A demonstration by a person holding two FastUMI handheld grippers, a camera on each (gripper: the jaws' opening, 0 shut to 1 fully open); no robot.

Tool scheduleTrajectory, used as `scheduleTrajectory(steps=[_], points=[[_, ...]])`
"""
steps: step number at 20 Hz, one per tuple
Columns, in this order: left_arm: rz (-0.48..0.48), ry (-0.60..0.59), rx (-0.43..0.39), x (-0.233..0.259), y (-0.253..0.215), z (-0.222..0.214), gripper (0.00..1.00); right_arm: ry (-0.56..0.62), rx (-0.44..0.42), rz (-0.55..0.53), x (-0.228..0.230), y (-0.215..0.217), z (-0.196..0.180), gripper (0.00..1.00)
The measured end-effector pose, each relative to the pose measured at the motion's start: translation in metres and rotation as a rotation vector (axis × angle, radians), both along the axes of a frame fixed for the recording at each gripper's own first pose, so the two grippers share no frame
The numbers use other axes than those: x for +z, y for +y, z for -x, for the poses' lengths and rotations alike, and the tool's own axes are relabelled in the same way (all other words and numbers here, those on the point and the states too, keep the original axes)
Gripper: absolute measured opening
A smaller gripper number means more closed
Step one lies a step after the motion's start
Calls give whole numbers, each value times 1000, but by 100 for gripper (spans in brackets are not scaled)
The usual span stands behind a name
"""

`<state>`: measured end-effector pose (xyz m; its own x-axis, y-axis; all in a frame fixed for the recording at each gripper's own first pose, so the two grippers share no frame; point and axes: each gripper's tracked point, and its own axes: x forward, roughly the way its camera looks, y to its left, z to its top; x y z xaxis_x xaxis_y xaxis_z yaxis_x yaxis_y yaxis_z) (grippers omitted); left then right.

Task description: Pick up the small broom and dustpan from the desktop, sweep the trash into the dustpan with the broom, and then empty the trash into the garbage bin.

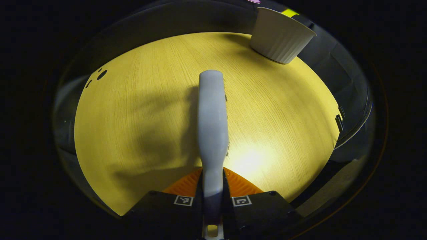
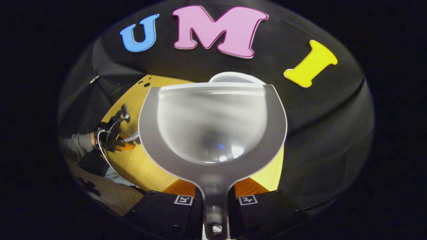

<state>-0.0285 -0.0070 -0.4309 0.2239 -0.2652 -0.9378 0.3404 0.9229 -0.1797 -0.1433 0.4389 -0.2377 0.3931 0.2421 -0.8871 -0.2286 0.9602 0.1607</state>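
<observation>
My left gripper (image 1: 212, 186) is shut on the handle of the small white broom (image 1: 211, 120), which points straight ahead over the yellow wooden desktop (image 1: 133, 116); its bristles show a little along its right side. My right gripper (image 2: 215, 193) is shut on the handle of the grey dustpan (image 2: 213, 123), held up with its scoop facing me. The pan looks empty. The rim of the white garbage bin (image 2: 233, 77) peeks just beyond the dustpan's front edge. In the left gripper view that ribbed white bin (image 1: 280, 36) stands at the desk's far right.
In the right gripper view the left gripper (image 2: 115, 136), held by a hand in a grey sleeve (image 2: 78, 143), is far off at the left over the desk. Small holes (image 1: 100, 74) mark the desktop's far left corner. Black cloth walls surround the desk.
</observation>
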Motion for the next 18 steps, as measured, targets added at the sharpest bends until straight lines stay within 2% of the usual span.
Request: scheduleTrajectory(steps=[3,4,5,7,8,9,10,13,15,16,17,18], points=[[-5,4,5,0,0,1,28,65,34,-32,-31,35,34,29],[-9,6,5,0,1,1,28,86,49,-35,-42,44,44,34],[-12,8,5,0,1,2,31,101,65,-32,-54,55,51,34],[-18,11,6,-1,2,2,28,136,95,-29,-77,73,64,34],[-20,12,6,0,2,2,31,156,102,-36,-89,82,71,34],[-24,13,6,-1,2,3,31,179,110,-48,-101,93,76,29],[-29,14,5,-2,1,3,28,196,115,-56,-113,102,79,34],[-39,21,12,-2,1,3,31,246,113,-59,-148,118,84,34],[-46,24,19,-2,1,4,28,261,102,-66,-170,132,81,34],[-50,25,20,-3,1,4,28,262,89,-69,-177,137,77,39],[-53,27,21,-3,2,4,30,271,78,-75,-184,142,76,34],[-56,28,22,-3,1,5,28,282,70,-84,-189,146,75,34]])
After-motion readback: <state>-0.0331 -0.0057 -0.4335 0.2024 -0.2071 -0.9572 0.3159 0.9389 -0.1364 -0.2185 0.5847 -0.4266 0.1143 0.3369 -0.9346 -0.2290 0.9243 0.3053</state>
